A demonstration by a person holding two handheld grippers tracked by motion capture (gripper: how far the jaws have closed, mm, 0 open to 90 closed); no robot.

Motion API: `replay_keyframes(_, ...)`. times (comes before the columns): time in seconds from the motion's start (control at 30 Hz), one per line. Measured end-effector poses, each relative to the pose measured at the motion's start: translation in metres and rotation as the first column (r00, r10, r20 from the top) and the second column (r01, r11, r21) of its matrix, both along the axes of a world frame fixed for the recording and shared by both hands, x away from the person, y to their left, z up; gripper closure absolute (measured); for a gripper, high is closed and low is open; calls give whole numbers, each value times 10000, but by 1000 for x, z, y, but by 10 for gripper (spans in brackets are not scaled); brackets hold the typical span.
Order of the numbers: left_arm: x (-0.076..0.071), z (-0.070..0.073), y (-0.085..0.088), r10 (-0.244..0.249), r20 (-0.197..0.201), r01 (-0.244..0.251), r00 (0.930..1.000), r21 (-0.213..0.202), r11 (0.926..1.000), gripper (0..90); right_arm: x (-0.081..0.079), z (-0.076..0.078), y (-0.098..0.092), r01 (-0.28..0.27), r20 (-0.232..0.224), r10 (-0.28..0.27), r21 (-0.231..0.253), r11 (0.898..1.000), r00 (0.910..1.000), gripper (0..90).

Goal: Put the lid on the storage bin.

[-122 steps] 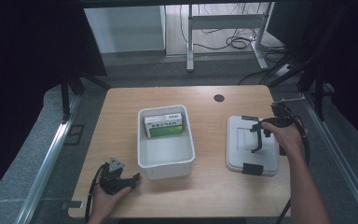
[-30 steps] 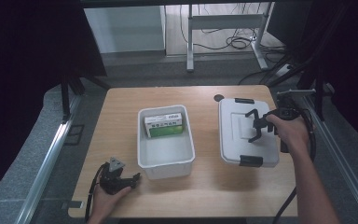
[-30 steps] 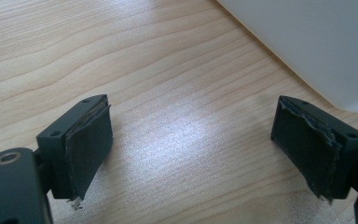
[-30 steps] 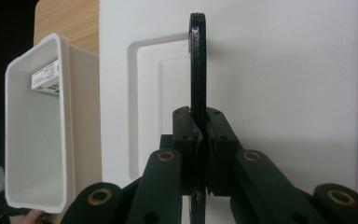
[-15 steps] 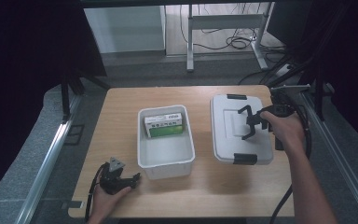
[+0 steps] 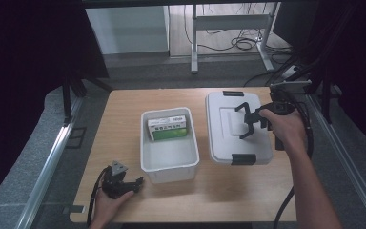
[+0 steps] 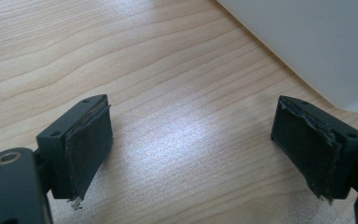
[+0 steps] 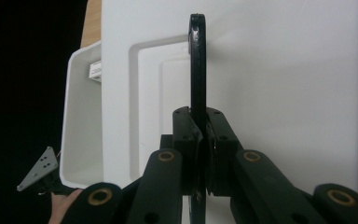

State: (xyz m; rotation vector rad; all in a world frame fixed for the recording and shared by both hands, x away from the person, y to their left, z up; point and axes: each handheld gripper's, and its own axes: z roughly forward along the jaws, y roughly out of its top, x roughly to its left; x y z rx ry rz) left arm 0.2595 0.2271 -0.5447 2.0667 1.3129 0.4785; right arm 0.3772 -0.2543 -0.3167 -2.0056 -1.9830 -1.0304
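You've lifted the lid (image 6: 236,129) by its handle (image 8: 197,65), right gripper (image 6: 250,125) clamped on it, toward the bin (image 6: 169,164); left gripper (image 6: 124,185) released, idle

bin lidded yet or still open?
Open. The white bin has no cover, and the green box inside is exposed. The lid hangs beside it from the right gripper.
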Motion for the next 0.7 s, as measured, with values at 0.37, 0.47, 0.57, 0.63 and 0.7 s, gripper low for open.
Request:
replay_keyframes(0.37, 0, 0, 0, 0, 2, 0, 10000, -4, 10000, 124, 3, 5, 22, -281, -9, 281, 64, 9996, 9996, 847)
replay_keyframes(0.47, 0, 0, 0, -3, 0, 3, 10000, -4, 10000, 124, 4, 6, 26, -313, -4, 313, 64, 9995, 9995, 847)
replay_keyframes(0.57, 0, 0, 0, -5, 0, 5, 10000, -5, 10000, 124, 4, 8, 33, -338, -41, 338, 12, 9994, 9994, 847)
replay_keyframes(0.63, 0, 0, 0, -3, 1, 3, 10000, -6, 10000, 124, 4, 9, 35, -348, 4, 348, 13, 9994, 9994, 847)
replay_keyframes(0.7, 0, 0, 0, -4, 2, 4, 10000, -3, 10000, 124, 5, 11, 41, -402, -37, 402, -4, 9992, 9992, 847)
